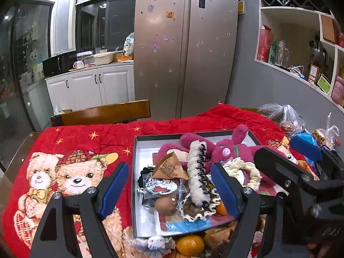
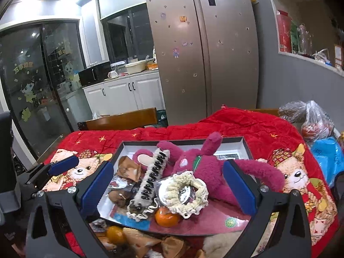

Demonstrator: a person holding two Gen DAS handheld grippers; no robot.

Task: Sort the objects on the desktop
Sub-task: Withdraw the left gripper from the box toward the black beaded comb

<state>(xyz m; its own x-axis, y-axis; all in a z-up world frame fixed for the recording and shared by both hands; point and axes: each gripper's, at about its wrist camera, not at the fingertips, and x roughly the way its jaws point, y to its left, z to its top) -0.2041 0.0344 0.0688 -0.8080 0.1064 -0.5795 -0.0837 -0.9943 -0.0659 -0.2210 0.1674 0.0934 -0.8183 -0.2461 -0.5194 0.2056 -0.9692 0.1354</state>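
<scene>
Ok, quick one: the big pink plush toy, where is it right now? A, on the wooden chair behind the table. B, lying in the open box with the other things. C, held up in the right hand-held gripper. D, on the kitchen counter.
B: the pink plush toy lies inside the open box, among the other items there, with both hand-held grippers empty above it.

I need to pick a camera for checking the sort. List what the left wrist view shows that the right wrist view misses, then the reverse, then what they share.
Only the left wrist view: the small white plush toy in front of the box, and the right claw seen from the side.

Only the right wrist view: the blue plastic bag and the left claw seen from the side.

Both: the open box, pink plush rabbit, fluffy white hair claw clip, cream scrunchie, red bear blanket.
</scene>
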